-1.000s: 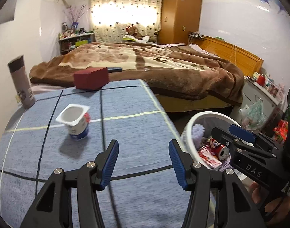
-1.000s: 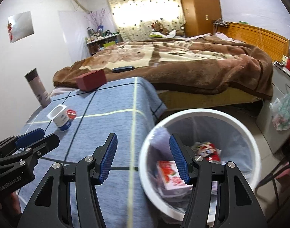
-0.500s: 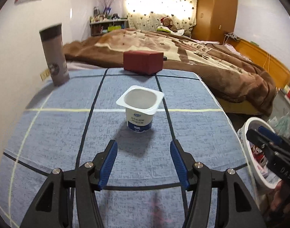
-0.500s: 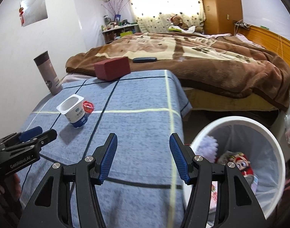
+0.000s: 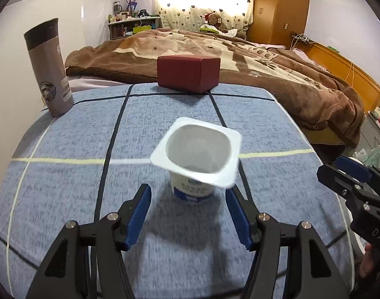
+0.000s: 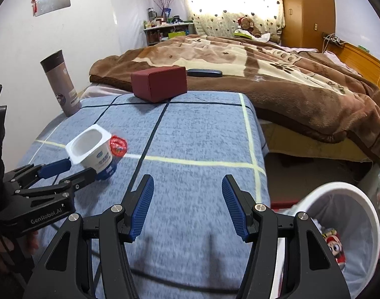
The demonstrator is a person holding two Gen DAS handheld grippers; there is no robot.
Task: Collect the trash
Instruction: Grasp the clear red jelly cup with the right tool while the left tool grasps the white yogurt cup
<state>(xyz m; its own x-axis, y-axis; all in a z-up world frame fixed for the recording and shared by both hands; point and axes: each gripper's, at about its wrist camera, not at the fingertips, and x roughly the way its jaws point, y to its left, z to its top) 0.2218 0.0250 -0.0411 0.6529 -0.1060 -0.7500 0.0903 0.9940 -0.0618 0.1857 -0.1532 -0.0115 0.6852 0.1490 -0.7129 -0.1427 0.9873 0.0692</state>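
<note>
Your right wrist camera shows what the left one misses: a red foil lid (image 6: 118, 145) lying on the blue checked tablecloth (image 6: 197, 144) just behind the yogurt cup (image 6: 94, 149), and the white trash bin (image 6: 349, 226) on the floor at the table's right edge, with a red wrapper inside. Your left wrist camera instead looks straight down into the cup (image 5: 199, 159), which stands upright and empty on the cloth, in front of the dark red box (image 5: 188, 73) and well apart from the brown tumbler (image 5: 49, 67) at the far left corner.

Your left gripper (image 5: 188, 214) tilts downward at the cup with its jaws opening; the cup sits just ahead of the blue pads (image 5: 137, 218), not touched. Your right gripper (image 6: 188, 206) hangs tilted down over bare cloth, jaws wide and empty.
</note>
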